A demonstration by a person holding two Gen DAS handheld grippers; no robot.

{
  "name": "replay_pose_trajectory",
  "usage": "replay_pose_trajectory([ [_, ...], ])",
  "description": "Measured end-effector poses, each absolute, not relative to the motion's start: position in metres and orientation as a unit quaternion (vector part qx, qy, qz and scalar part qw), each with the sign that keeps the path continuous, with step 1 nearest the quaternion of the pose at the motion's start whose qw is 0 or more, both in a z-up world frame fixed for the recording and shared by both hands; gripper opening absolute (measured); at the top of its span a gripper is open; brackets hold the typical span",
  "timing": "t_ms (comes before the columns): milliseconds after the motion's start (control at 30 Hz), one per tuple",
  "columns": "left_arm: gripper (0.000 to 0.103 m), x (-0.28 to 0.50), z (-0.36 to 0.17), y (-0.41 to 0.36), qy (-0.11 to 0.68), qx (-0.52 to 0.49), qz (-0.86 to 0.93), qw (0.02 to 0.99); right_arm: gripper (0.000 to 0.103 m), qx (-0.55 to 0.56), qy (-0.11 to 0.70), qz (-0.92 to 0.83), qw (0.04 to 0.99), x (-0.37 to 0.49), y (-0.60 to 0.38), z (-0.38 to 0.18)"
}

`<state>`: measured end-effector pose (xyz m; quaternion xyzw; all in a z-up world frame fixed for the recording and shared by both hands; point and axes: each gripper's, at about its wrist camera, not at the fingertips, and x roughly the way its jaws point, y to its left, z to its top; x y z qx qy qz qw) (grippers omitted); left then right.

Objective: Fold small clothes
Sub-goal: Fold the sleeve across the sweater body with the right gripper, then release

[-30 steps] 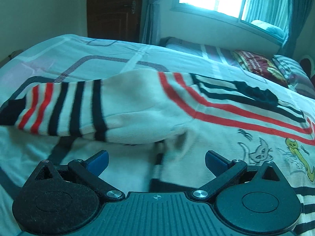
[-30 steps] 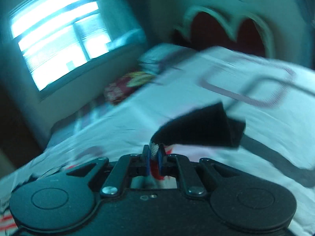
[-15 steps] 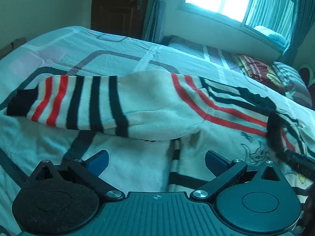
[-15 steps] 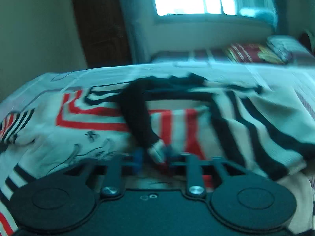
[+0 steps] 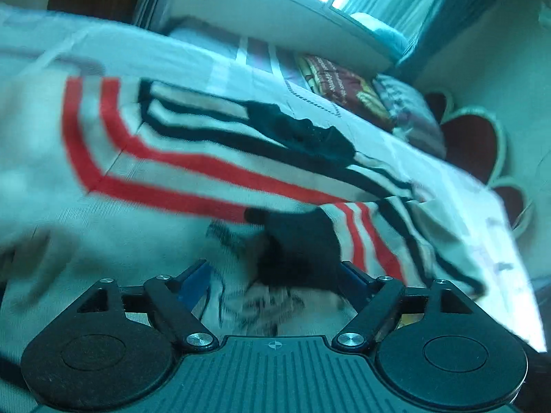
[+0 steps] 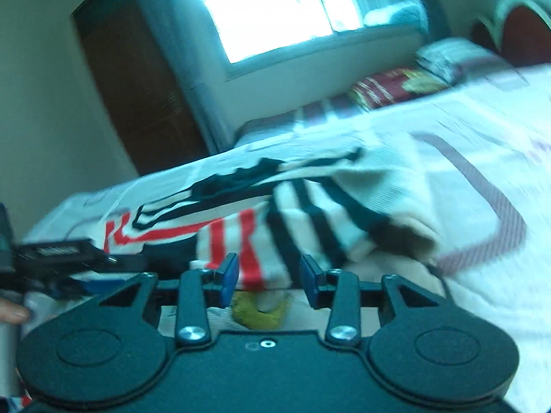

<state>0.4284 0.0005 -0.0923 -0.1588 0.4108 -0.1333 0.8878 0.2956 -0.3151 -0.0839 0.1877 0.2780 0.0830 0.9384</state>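
Observation:
A small cream sweater [image 5: 179,172] with red and black stripes lies on the bed, both sleeves folded in over its body. In the left wrist view its black cuff [image 5: 299,241] lies between the fingers of my left gripper [image 5: 275,275], which is open just above the sweater. In the right wrist view the sweater [image 6: 310,213] lies in front of my right gripper [image 6: 268,275], which is open and empty, with the striped sleeve [image 6: 241,241] just beyond its fingertips. The left gripper [image 6: 69,258] shows at the left edge there.
The bed sheet [image 6: 482,158] is pale with grey and maroon line patterns. Pillows [image 5: 347,86] lie at the head of the bed under a bright window [image 6: 268,10]. A dark wooden door [image 6: 137,86] stands beyond the bed. A carved headboard [image 5: 482,144] is at right.
My right gripper carried the black-cuffed sleeve across onto the sweater body and has opened, letting it go. My left gripper has swung right and closer over the sweater, staying open.

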Motion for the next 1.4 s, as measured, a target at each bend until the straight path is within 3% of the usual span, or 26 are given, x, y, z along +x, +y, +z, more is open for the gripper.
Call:
replay_pose_trajectory([
  [33, 0.072, 0.434, -0.091, -0.008, 0.412, -0.141, -0.138, 0.89, 0.041, 0.202, 0.28, 0.078, 0.935, 0.294, -0.323, -0.087],
  [67, 0.017, 0.44, -0.091, -0.014, 0.413, -0.128, -0.144, 0.89, 0.041, 0.218, 0.281, 0.072, 0.932, 0.293, -0.33, -0.09],
  [100, 0.004, 0.445, -0.091, -0.018, 0.418, -0.127, -0.15, 0.887, 0.041, 0.239, 0.282, 0.068, 0.927, 0.292, -0.337, -0.093],
  [333, 0.004, 0.421, -0.041, 0.005, 0.336, -0.075, -0.128, 0.93, 0.042, 0.404, 0.267, 0.054, 0.873, 0.285, -0.39, -0.112],
  [533, 0.005, 0.431, -0.071, 0.03, 0.391, -0.084, -0.103, 0.911, 0.043, 0.55, 0.266, 0.052, 0.79, 0.301, -0.421, -0.144],
  [600, 0.005, 0.426, -0.082, 0.029, 0.395, -0.085, -0.1, 0.909, 0.039, 0.576, 0.263, 0.043, 0.773, 0.305, -0.427, -0.152],
  [633, 0.005, 0.423, -0.086, 0.03, 0.393, -0.086, -0.098, 0.91, 0.037, 0.579, 0.266, 0.038, 0.77, 0.308, -0.428, -0.153],
  [700, 0.005, 0.418, -0.086, 0.031, 0.383, -0.092, -0.092, 0.915, 0.007, 0.55, 0.281, 0.02, 0.786, 0.311, -0.427, -0.148],
  [800, 0.005, 0.412, -0.087, 0.027, 0.366, -0.065, -0.081, 0.925, 0.006, 0.459, 0.266, 0.031, 0.847, 0.308, -0.412, -0.121],
  [867, 0.005, 0.412, -0.095, 0.025, 0.383, -0.048, -0.077, 0.919, 0.006, 0.414, 0.301, 0.002, 0.859, 0.313, -0.404, -0.123],
  [967, 0.005, 0.412, -0.096, 0.027, 0.384, -0.047, -0.075, 0.919, 0.004, 0.413, 0.313, 0.002, 0.855, 0.313, -0.406, -0.132],
  [1033, 0.005, 0.412, -0.096, 0.028, 0.384, -0.042, -0.078, 0.919, 0.008, 0.408, 0.32, 0.01, 0.855, 0.309, -0.408, -0.128],
  [1133, 0.022, 0.411, -0.093, 0.033, 0.387, -0.038, -0.077, 0.918, 0.02, 0.379, 0.318, 0.026, 0.868, 0.297, -0.409, -0.118],
  [1167, 0.048, 0.407, -0.089, 0.038, 0.387, -0.034, -0.062, 0.919, 0.023, 0.357, 0.31, 0.027, 0.881, 0.291, -0.41, -0.111],
  [1200, 0.068, 0.401, -0.084, 0.042, 0.379, -0.026, -0.043, 0.924, 0.023, 0.33, 0.302, 0.028, 0.894, 0.289, -0.409, -0.104],
  [1400, 0.068, 0.411, -0.054, 0.03, 0.325, -0.023, -0.084, 0.942, 0.024, 0.261, 0.261, 0.031, 0.929, 0.334, -0.43, -0.076],
])
